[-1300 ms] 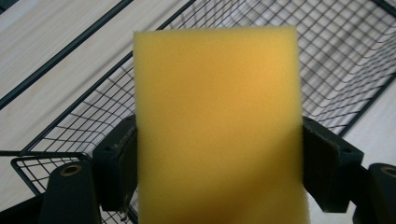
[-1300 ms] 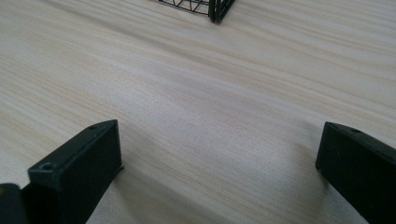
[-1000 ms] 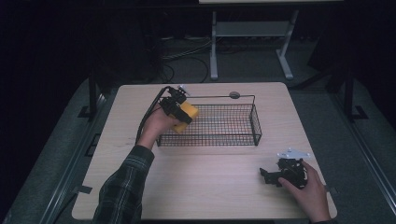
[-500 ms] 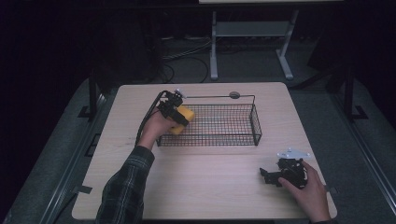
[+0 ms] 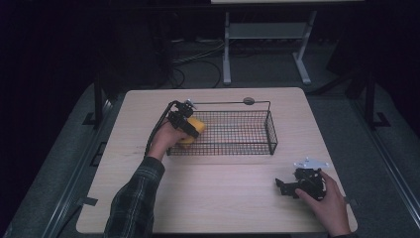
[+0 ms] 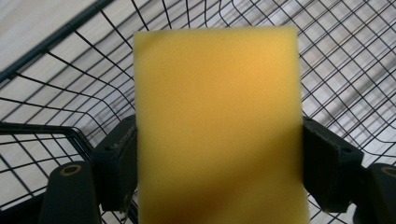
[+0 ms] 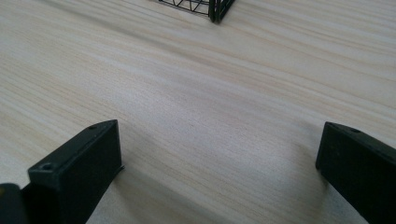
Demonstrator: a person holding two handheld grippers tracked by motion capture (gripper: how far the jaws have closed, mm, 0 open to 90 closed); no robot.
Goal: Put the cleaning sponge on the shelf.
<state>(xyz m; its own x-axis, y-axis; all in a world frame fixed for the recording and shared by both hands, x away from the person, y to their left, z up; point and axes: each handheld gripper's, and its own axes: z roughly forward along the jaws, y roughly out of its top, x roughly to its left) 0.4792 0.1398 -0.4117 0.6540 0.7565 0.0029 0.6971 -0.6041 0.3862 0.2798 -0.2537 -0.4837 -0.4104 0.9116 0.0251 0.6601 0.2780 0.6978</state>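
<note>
Placing step: left gripper point(image 5: 184, 125) clamped on the sponge point(image 6: 217, 126), holding it inside the basket point(image 5: 271, 133) at its left end, near the table's point(image 5: 218, 193) far-left corner; right gripper point(image 7: 219, 172) released, idle near-right; next, lower and unclamp.

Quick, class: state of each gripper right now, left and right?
Left gripper: closed on the yellow sponge, inside the wire basket.
Right gripper: open, holding nothing, low over the table.
</note>
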